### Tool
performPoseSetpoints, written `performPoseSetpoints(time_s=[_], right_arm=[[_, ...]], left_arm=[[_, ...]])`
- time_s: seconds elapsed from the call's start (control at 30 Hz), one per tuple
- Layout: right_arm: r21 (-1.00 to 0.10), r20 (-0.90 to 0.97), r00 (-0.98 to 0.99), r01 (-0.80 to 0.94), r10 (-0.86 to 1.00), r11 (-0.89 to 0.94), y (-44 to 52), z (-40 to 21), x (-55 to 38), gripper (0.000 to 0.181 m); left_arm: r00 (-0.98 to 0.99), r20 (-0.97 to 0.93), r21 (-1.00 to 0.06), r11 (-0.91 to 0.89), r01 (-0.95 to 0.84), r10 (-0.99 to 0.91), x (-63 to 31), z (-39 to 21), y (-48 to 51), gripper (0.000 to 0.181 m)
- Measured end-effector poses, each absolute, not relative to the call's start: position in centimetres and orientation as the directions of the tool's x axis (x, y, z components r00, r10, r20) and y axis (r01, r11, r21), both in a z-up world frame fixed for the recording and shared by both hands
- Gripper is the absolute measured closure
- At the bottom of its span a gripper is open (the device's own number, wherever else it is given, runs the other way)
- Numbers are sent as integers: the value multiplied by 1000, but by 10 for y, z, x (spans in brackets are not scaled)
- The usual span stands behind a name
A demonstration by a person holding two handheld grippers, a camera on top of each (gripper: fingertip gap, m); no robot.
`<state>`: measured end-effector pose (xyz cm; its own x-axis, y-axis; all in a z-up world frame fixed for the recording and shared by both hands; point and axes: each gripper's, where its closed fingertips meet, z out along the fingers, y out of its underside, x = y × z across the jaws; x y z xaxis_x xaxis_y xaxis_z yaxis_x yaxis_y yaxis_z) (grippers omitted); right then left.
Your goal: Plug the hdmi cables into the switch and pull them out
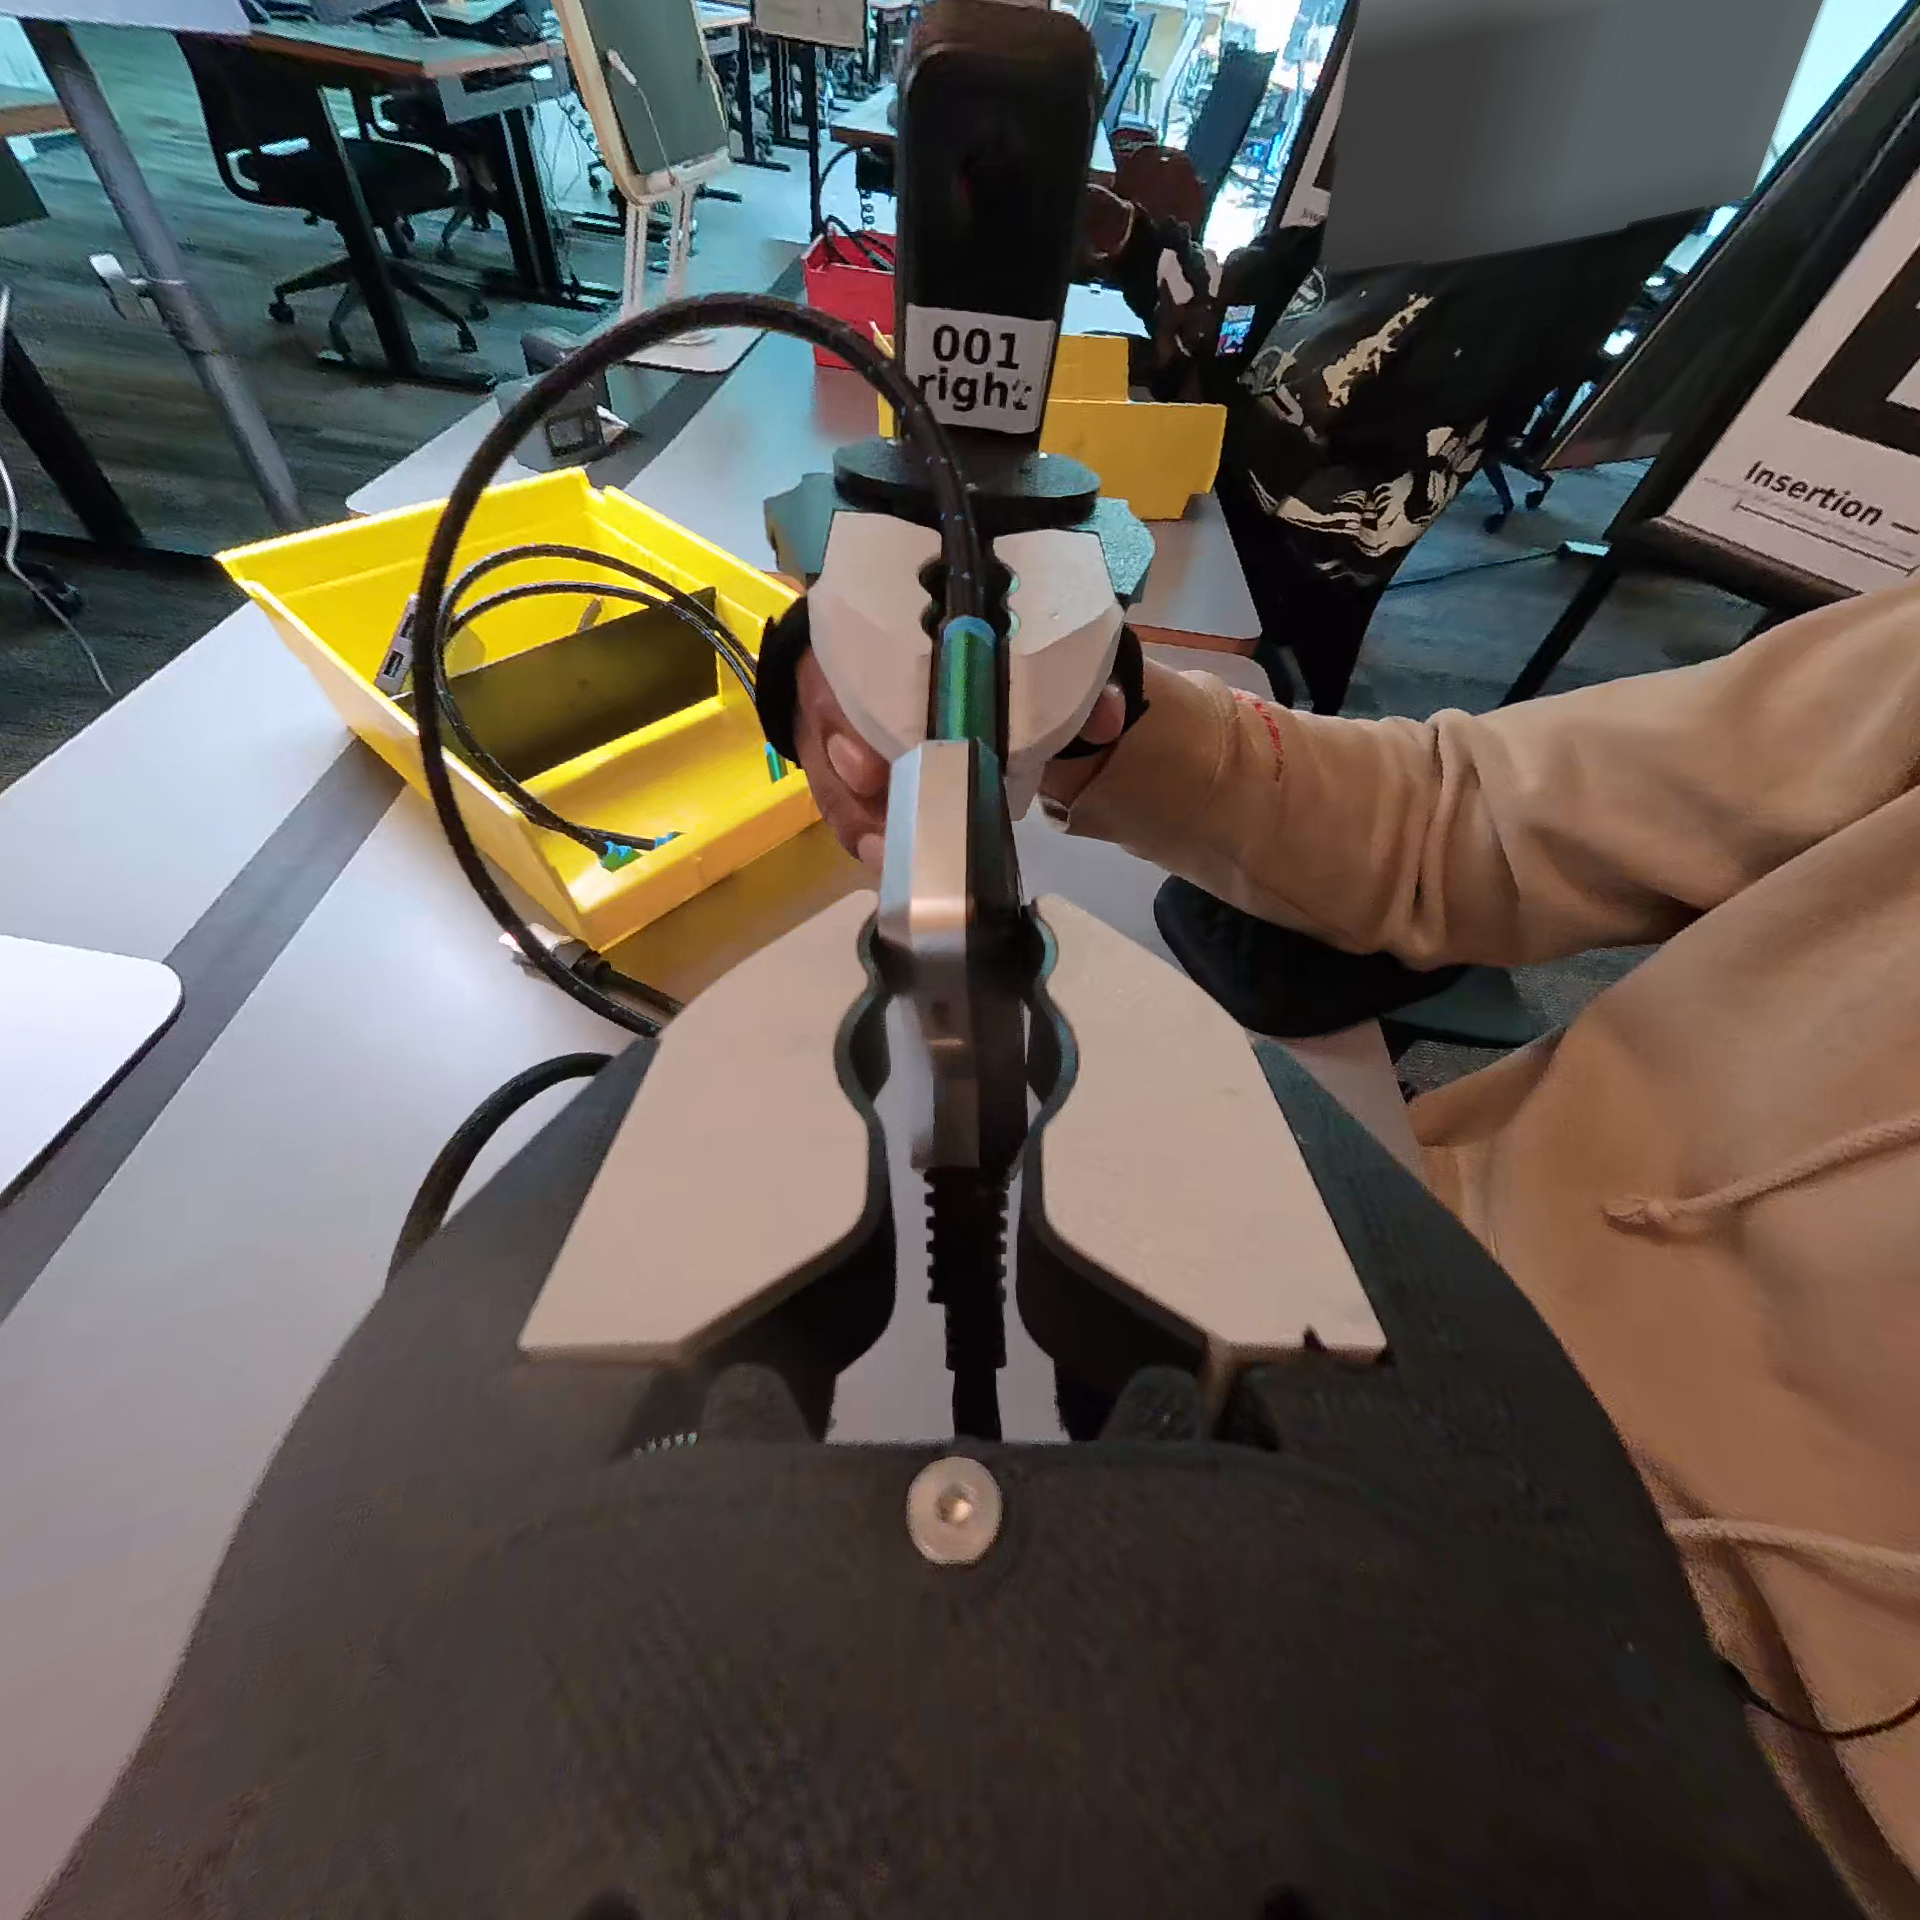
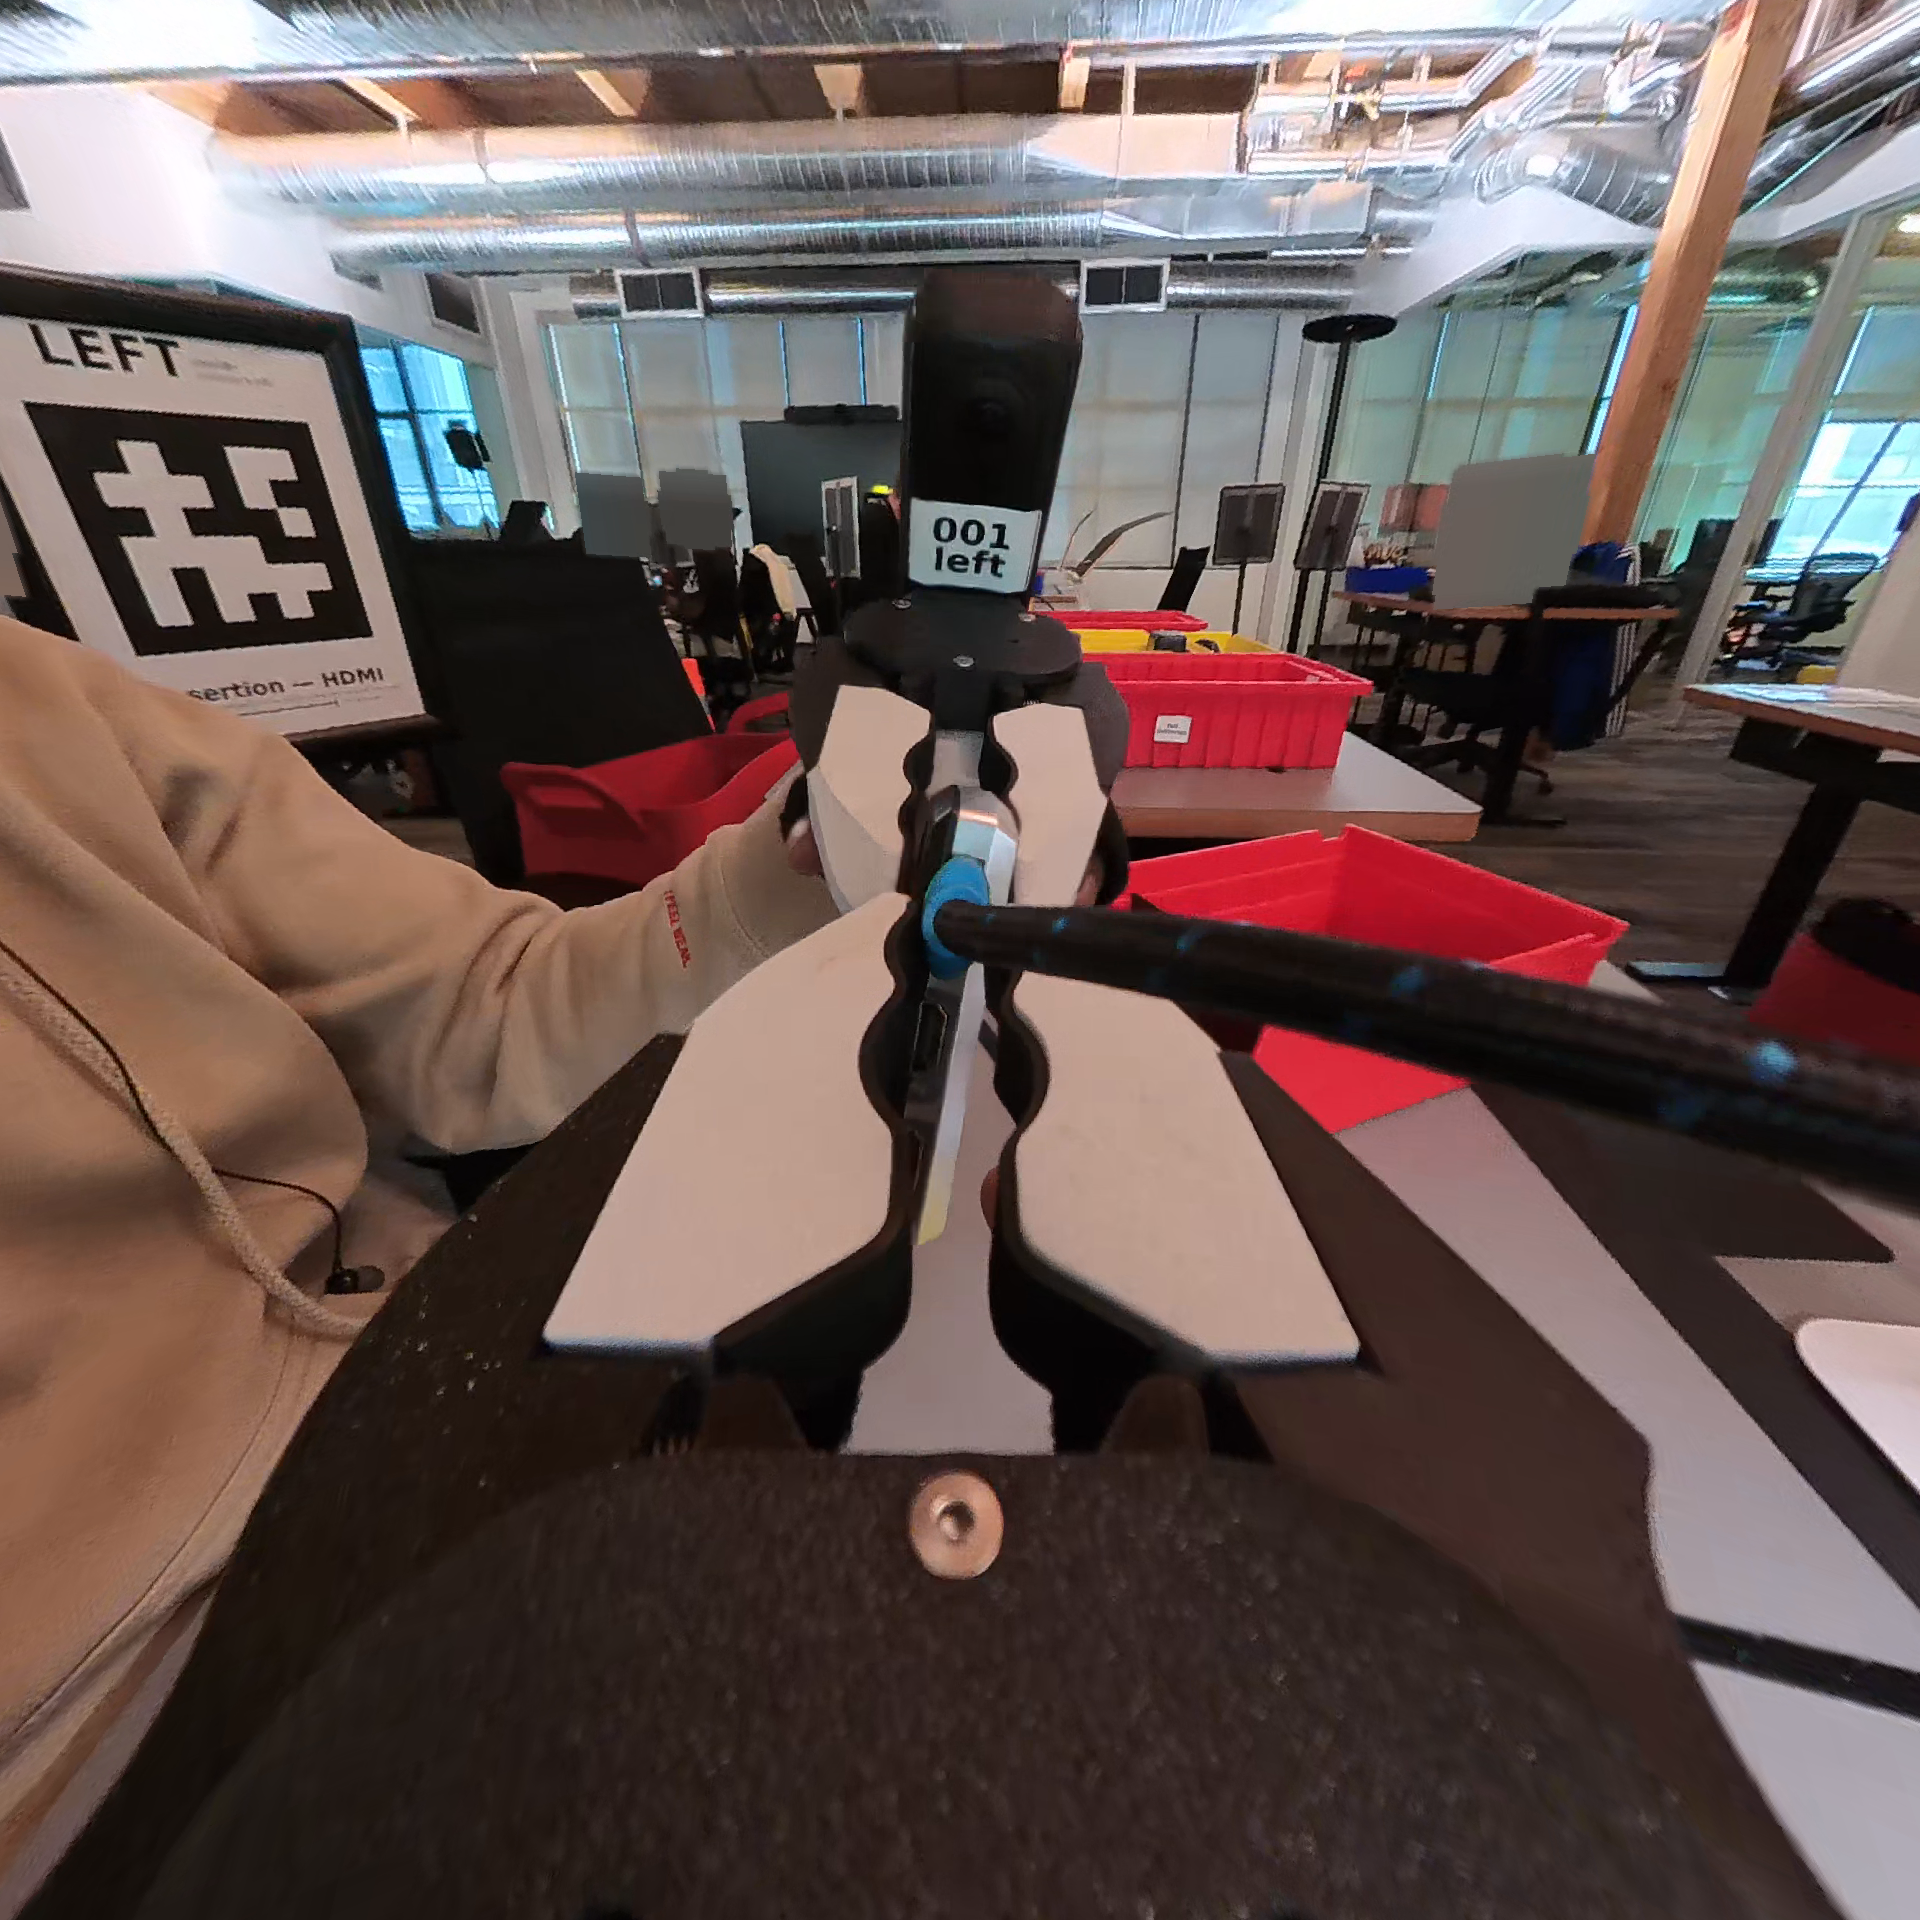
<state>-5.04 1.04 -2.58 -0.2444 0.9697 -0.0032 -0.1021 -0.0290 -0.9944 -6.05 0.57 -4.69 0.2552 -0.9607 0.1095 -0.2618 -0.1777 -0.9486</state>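
I hold two grippers up in the air, facing each other, above the grey worktop [image 1: 260, 1039].

My left gripper [image 1: 951, 997] is pinching the switch [image 1: 935, 935], a small silver box. It holds the box by its flat sides, with the end that takes the plug facing my other gripper. I think it squeezes tight so the box cannot slide when I push or pull.

My right gripper [image 2: 951, 997] is pinching the plug end of an HDMI cable [image 1: 966, 686], the green part with a blue collar [image 2: 956, 909]. It holds close to the tip, so the plug stays straight and lines up with the slot. The plug meets the end of the switch, but I cannot tell how far in it sits.

The rest of the black cable bends in a big loop [image 1: 540, 436] up and down to the worktop. It is loose, so it does not tug on the plug.

More cables wait in the yellow bin [image 1: 312, 582] just beside me.
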Motion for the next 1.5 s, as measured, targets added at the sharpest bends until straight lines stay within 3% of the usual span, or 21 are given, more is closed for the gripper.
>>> performPoseSetpoints(time_s=[0.47, 0.77, 0.97, 1.03, 1.07, 1.2, 1.33, 1.5], right_arm=[[-997, -43, -240, -52, 970, -57, 15, -35, -52, 170], [-997, 67, -258, -59, 964, 54, 10, -31, -42, 171], [-993, 69, -266, -112, 961, 40, 14, -26, -35, 171], [-944, 14, -267, -322, 964, -76, 32, 6, 4, 171], [-917, 9, -216, -390, 976, -77, 47, 18, 35, 171], [-952, 48, 20, -302, 999, 52, 71, 20, 70, 171], [-989, 77, 192, -110, 978, 99, 82, 17, 67, 172], [-996, 45, 445, 94, 894, 3, 111, 2, 84, 171]], left_arm=[[296, 69, -930, -168, -326, -953, -63, -53, 10, 159], [269, 74, -941, -157, -300, -960, -56, -45, 5, 159], [278, 66, -949, -146, -278, -958, -55, -40, 9, 158], [368, 87, -972, -160, -174, -926, -91, -23, 21, 159], [392, 97, -980, -156, -121, -915, -115, -14, 22, 159], [458, 45, -992, -95, -86, -888, -143, 0, 22, 159], [493, 57, -987, -123, -103, -868, -136, -9, 33, 159], [479, 79, -991, -121, -56, -874, -132, -4, 32, 159]])
